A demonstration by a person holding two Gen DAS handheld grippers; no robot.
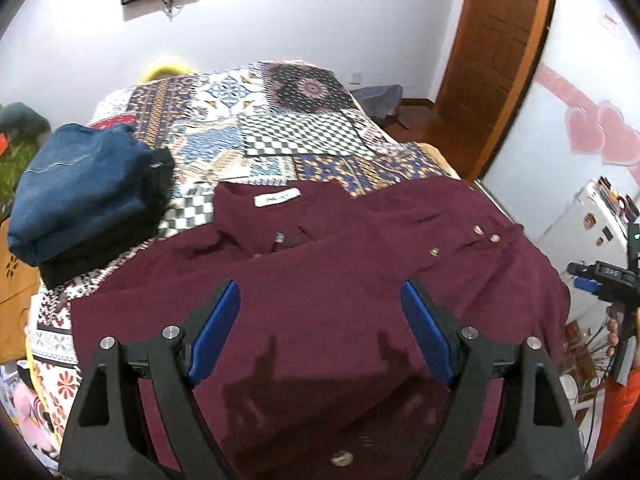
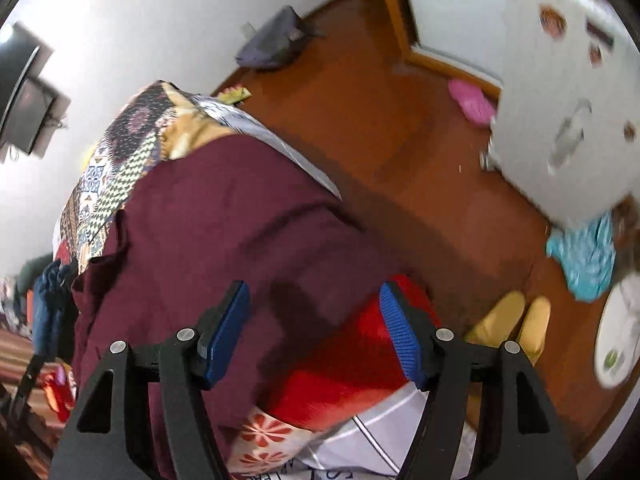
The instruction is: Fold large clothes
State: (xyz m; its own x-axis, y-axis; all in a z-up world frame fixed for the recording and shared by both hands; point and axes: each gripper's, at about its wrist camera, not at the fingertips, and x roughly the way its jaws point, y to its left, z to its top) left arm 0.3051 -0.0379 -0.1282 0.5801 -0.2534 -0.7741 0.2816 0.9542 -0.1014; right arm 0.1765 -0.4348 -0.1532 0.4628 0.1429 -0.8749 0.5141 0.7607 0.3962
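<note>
A large maroon shirt (image 1: 320,264) lies spread on the patterned bedspread (image 1: 256,120), collar and white label away from me, gold buttons on its right sleeve. My left gripper (image 1: 320,304) hovers open above the shirt's middle, holding nothing. In the right wrist view the same shirt (image 2: 224,232) drapes over the bed's right side. My right gripper (image 2: 314,308) is open and empty above the shirt's lower right edge, near the bed's corner. The right gripper also shows in the left wrist view (image 1: 616,280) at the far right.
A folded stack of blue and black clothes (image 1: 88,196) sits on the bed's left. A wooden door (image 1: 492,60) stands behind. On the wood floor lie yellow slippers (image 2: 516,320), a pink slipper (image 2: 472,102), a teal cloth (image 2: 588,256) and a white fridge (image 2: 568,92).
</note>
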